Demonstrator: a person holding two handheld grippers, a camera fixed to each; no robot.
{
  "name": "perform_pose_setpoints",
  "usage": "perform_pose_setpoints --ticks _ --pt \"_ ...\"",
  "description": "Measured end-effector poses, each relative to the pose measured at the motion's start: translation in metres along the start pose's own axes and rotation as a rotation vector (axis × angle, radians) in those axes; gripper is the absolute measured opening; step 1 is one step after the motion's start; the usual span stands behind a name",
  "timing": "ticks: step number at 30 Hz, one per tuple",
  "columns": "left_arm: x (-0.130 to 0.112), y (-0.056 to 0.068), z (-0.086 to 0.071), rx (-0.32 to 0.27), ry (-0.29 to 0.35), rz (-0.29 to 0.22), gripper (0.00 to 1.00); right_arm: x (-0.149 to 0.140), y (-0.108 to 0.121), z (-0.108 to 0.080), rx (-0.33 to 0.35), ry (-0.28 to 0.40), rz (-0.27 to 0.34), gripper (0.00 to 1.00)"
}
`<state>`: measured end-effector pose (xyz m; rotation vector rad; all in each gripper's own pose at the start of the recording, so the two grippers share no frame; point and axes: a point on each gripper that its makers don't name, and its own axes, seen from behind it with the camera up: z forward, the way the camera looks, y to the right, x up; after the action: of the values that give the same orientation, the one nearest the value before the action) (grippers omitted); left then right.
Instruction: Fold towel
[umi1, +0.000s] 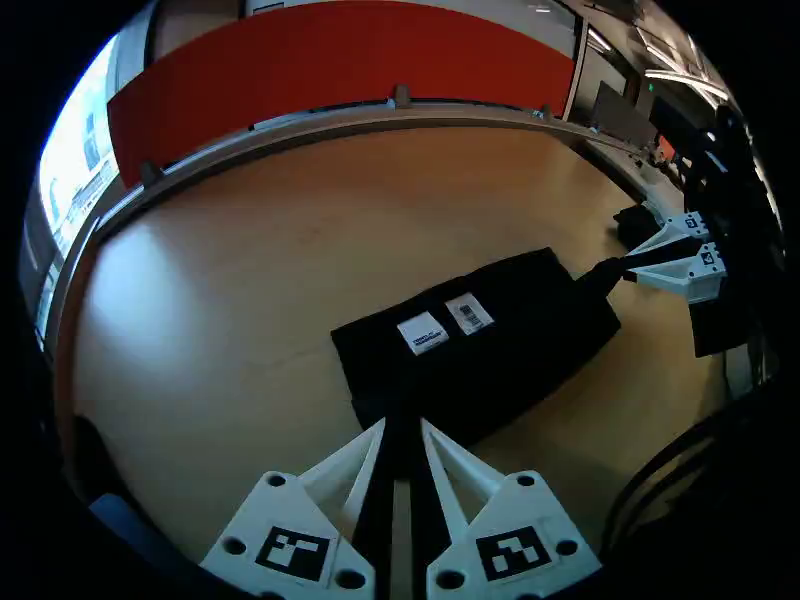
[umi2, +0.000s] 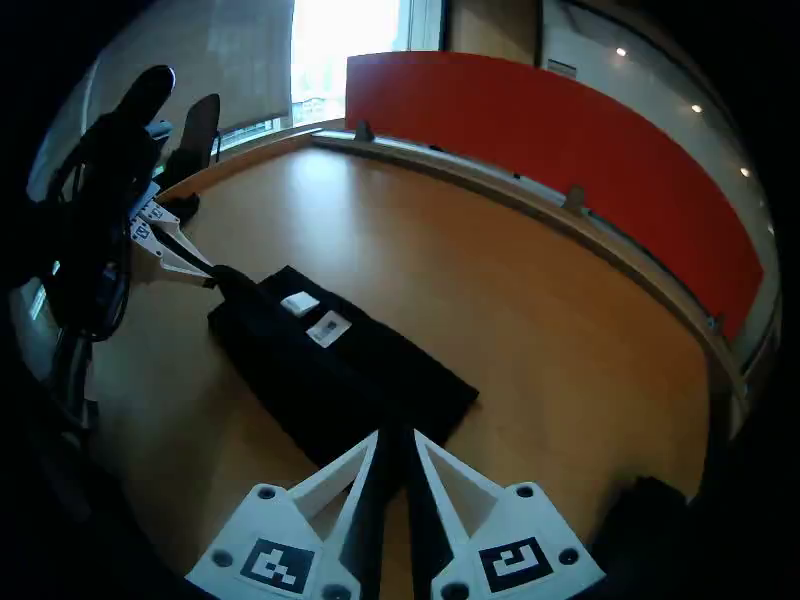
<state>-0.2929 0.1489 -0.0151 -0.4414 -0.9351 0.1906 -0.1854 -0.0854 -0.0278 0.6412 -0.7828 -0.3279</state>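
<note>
Towel (umi1: 500, 340) lies as a long black strip on the wood table (umi1: 230, 300), centre-right in the left gripper view, with two white labels (umi1: 445, 322) facing up. My left gripper (umi1: 402, 428), bottom centre, is clenched on the near short end, and dark fabric fills the narrow slot btwn its fingers. The right gripper (umi1: 625, 268) is at the right edge of that frame, pinching the far end. The cloth is drawn to a point there, so I read some tension along the length.

The right gripper view agrees from the other side. The right gripper is at bottom centre, clamped on its end of the towel, and the left one is at upper left, nipping the opposite end.

Why this hold, imo: one claw per end gets the strip taut & flat, so one end can be carried over onto the other w/o bunching. I'd judge the lengthwise fold is done and halving is next.

Risk: each grip seems to have just an edge, so layers could splay on lifting. Red panel (umi1: 330, 70) runs along the top of frame, well apart from the towel.
</note>
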Motion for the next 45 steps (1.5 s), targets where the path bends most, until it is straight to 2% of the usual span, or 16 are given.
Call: perform_pose_setpoints --ticks 13,24,27,41,43,45 --pt "-0.001 -0.008 0.028 0.018 -0.03 0.004 0.11 -0.011 0.008 0.025 -0.013 -0.027 0.04 0.1" --pt "0.007 -0.018 0.037 0.053 -0.022 0.051 0.32 -0.011 0.017 0.038 -0.036 -0.031 0.052 0.12" --pt "0.008 -0.021 0.039 0.061 -0.023 0.053 0.39 -0.01 0.02 0.042 -0.042 -0.032 0.058 0.13" --pt "0.016 -0.039 0.048 0.116 -0.022 0.074 0.43 -0.005 0.04 0.052 -0.108 -0.031 0.055 0.3" --pt "0.018 -0.041 0.048 0.122 -0.02 0.074 0.54 -0.003 0.043 0.053 -0.115 -0.03 0.056 0.31" --pt "0.019 -0.043 0.048 0.127 -0.016 0.073 0.56 -0.002 0.046 0.053 -0.121 -0.03 0.057 0.34"
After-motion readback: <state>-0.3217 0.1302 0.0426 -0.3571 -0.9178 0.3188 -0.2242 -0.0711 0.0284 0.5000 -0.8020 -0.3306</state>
